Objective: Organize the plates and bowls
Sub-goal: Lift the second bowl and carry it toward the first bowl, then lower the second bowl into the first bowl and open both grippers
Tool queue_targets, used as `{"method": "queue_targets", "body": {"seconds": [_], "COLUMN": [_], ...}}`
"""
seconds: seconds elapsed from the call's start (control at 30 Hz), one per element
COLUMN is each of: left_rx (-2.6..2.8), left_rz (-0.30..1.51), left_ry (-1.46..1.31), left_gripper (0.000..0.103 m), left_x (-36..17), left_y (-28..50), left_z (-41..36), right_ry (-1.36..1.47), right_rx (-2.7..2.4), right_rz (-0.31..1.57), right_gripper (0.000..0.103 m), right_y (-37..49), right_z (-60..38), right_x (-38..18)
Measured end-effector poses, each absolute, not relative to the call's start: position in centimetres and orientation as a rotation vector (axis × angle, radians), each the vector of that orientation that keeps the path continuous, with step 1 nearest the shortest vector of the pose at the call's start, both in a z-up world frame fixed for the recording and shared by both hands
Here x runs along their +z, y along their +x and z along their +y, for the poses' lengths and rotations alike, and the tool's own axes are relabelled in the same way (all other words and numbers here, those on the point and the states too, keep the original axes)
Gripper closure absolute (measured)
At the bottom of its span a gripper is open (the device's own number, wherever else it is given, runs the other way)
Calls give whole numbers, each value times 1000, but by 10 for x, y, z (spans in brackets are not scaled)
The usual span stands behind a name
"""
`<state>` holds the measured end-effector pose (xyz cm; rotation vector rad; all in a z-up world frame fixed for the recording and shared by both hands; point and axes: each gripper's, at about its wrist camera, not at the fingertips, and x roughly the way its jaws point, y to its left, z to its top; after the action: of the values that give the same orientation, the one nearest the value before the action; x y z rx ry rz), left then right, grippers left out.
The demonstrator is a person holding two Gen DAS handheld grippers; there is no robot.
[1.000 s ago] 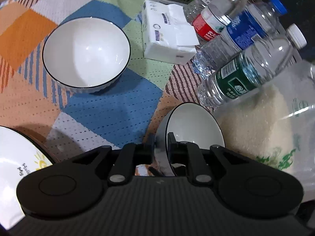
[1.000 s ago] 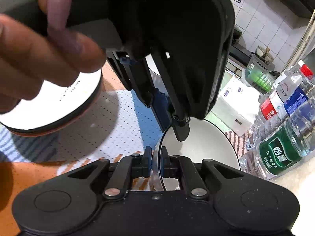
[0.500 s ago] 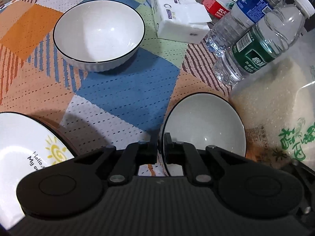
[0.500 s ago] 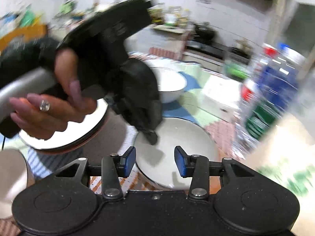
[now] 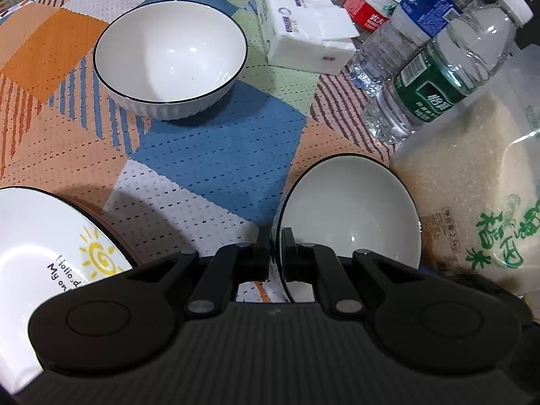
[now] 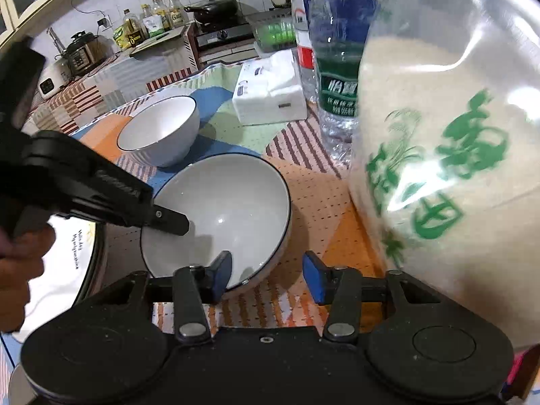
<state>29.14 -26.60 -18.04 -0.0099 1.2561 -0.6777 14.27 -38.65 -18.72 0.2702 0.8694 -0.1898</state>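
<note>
The left gripper (image 5: 275,246) reaches in low from the near-left side, its fingers pointing across the patterned tablecloth (image 5: 209,155). In the right wrist view the left hand (image 6: 17,270) is wrapped around its handle. The right gripper (image 6: 266,276) hovers just behind and to the right of the near bowl (image 6: 229,216), angled down toward the table.

Near bowl: white with a dark rim, tilted, its raised edge on the left gripper's side; nothing inside. Far bowl (image 5: 170,57): same pattern, upright on the cloth, well apart from the near one, also without contents. A white plate (image 5: 37,256) with a sun drawing and lettering sits at the near left, beside the left gripper. A clear bag of rice (image 5: 472,185) stands just beside the near bowl on its right. Water bottles (image 5: 435,81) lie beyond the bag, and a tissue pack (image 5: 300,42) sits near the far bowl.

Left gripper: jaws clenched on the near bowl's rim, one finger inside and one outside the wall. Right gripper: jaws spread wide, released, nothing between them; its left finger (image 6: 221,271) overlaps the bowl's near rim in view, and contact cannot be confirmed.
</note>
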Motion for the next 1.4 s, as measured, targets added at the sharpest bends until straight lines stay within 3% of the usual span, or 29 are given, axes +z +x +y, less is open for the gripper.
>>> {"method": "queue_targets", "body": {"seconds": [0.1,0.17,0.83,1.4], "left_rx": [-664,-665,-614,-521], "left_rz": [1266,1265,1232,1364], "left_ry": [3,15,25,12], "left_gripper": [97,97,94,94], "left_x": [-175,-168,-50,-78], "left_y": [285,279,193,137], "left_z": [-264,-260,-151,-72], "right_ry": [255,267,308,245], "right_rx": [-217,-220,64,215], "right_rz": [879,895,850,927], "right_gripper": [80,83,83,84], "right_y": [153,157,87,54], "right_z": [-387,-389,-337,-271], "right_x": [-192,-190,-89,-94]}}
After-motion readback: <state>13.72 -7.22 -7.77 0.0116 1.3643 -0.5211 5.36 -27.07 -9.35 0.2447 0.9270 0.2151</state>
